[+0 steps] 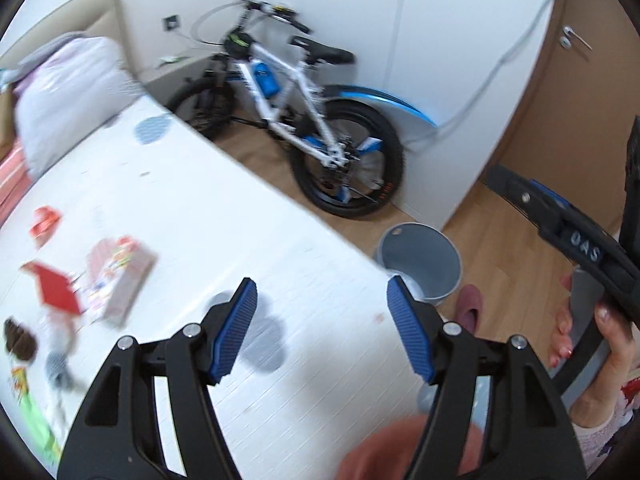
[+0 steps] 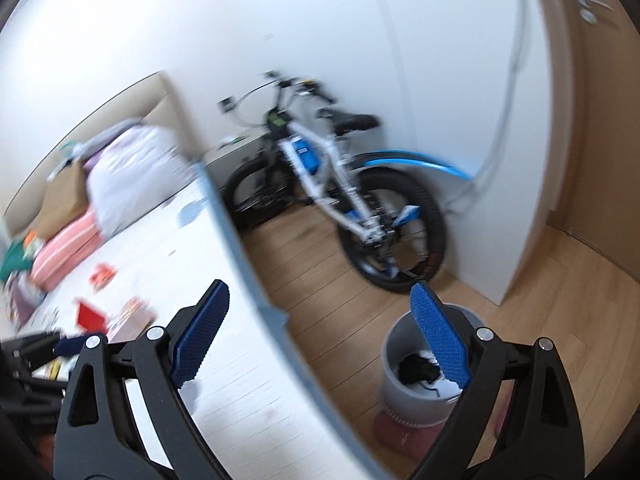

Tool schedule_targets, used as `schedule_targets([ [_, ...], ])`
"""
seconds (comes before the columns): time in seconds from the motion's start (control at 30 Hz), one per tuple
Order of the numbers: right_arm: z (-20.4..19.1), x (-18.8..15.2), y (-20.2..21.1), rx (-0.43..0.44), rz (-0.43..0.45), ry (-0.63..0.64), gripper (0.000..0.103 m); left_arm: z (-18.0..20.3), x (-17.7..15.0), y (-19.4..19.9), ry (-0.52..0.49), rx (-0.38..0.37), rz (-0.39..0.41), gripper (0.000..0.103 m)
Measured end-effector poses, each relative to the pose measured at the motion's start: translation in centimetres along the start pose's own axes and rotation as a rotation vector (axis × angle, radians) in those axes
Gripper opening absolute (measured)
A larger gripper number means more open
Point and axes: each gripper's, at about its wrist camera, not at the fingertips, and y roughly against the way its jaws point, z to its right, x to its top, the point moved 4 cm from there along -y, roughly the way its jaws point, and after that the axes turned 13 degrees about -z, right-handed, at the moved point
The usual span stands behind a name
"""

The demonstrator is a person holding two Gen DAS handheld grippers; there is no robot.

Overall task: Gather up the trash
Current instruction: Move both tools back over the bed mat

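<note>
Litter lies on the white bed (image 1: 224, 208) at the left: a pink carton (image 1: 120, 276), a red paper (image 1: 54, 288), a small orange wrapper (image 1: 46, 220) and a brown piece (image 1: 18, 340). My left gripper (image 1: 320, 280) hangs open and empty over the bed's near corner, well right of the litter. A grey bin (image 2: 404, 340) stands on the floor beside the bed, with black and white rubbish inside. My right gripper (image 2: 320, 285) is open and empty, its right finger above the bin. The pink carton (image 2: 132, 316) and red paper (image 2: 92, 316) show blurred at its left.
A white and blue bicycle (image 1: 300, 120) leans on the wall beyond the bed. A dark red slipper (image 1: 470, 308) lies next to the bin (image 1: 420, 264). Pillows and bags (image 2: 120, 176) pile up at the head of the bed. A hand (image 1: 608, 340) grips a handle at the right edge.
</note>
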Motion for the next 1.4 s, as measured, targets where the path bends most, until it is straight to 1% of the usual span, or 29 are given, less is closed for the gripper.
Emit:
schedule_targets([
  [0.1, -5.1, -1.2, 2.2, 0.060, -0.026, 0.079, 0.089, -3.8, -3.4, 3.6, 0.092, 0.037, 0.019, 0.070],
  [0.2, -10.3, -2.8, 4.3, 0.118, -0.034, 0.141, 0.089, -7.7, -7.0, 6.6, 0.172, 0.081, 0.028, 0.070],
  [0.3, -16.0, -4.5, 6.0, 0.163, -0.042, 0.210, 0.089, -11.9, -11.4, 9.6, 0.257, 0.133, 0.034, 0.070],
  [0.43, -24.0, -7.7, 7.6, 0.230, -0.076, 0.322, 0.089, -17.9, -17.1, 13.9, 0.389, 0.198, 0.059, 0.070],
  [0.53, -29.8, -10.5, 8.6, 0.269, -0.104, 0.418, 0.089, -21.8, -21.7, 17.1, 0.490, 0.238, 0.086, 0.070],
  [0.63, -35.3, -13.6, 9.6, 0.303, -0.125, 0.519, 0.089, -24.6, -25.5, 19.5, 0.573, 0.280, 0.103, 0.071],
  [0.73, -39.8, -16.1, 10.6, 0.327, -0.142, 0.606, 0.089, -27.1, -29.1, 21.4, 0.652, 0.313, 0.114, 0.071],
  [0.87, -44.0, -18.2, 11.6, 0.338, -0.155, 0.692, 0.089, -29.9, -33.4, 23.1, 0.731, 0.335, 0.124, 0.072],
  [1.0, -47.1, -19.6, 12.0, 0.334, -0.158, 0.751, 0.088, -32.0, -36.2, 23.6, 0.785, 0.336, 0.122, 0.072],
  [1.13, -49.3, -20.2, 11.3, 0.334, -0.174, 0.779, 0.088, -33.2, -37.2, 23.5, 0.814, 0.329, 0.120, 0.072],
  [1.3, -51.1, -20.7, 10.4, 0.325, -0.182, 0.824, 0.088, -33.8, -37.1, 23.3, 0.823, 0.314, 0.129, 0.072],
  [1.4, -51.5, -21.0, 9.9, 0.323, -0.184, 0.840, 0.088, -33.5, -36.7, 23.2, 0.820, 0.318, 0.126, 0.072],
])
